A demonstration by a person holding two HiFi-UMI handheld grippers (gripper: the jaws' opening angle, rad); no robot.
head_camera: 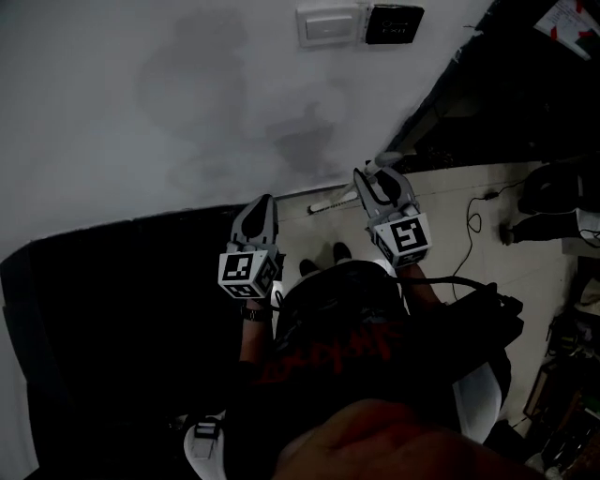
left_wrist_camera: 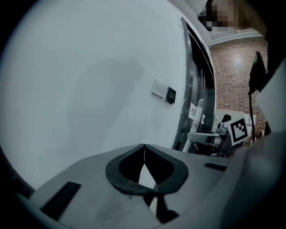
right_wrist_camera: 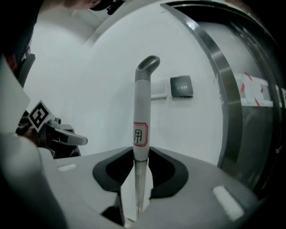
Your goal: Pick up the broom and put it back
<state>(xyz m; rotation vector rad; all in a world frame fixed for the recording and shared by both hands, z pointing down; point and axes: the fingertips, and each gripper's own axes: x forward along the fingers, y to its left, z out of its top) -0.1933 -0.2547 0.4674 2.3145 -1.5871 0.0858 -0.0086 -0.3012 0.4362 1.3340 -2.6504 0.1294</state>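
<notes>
Between the right gripper's (right_wrist_camera: 142,153) jaws, which are closed narrowly on its white handle, the broom (right_wrist_camera: 141,112) stands upright, its grey hooked end (right_wrist_camera: 149,62) pointing up in front of the wall (right_wrist_camera: 89,80). So the pick-up looks done; what is left is carrying it to its place and setting or hanging it there, and no view shows that spot. The brush end is hidden, though a pale rod low by the wall in the head view may be the lower handle. The left gripper (left_wrist_camera: 144,150) is closed and empty, just beside. A switch plate (head_camera: 327,23), a dark panel (head_camera: 394,22) and a metal door frame (right_wrist_camera: 223,89) lie ahead; a cable (head_camera: 473,220) trails on the floor (head_camera: 450,244).
</notes>
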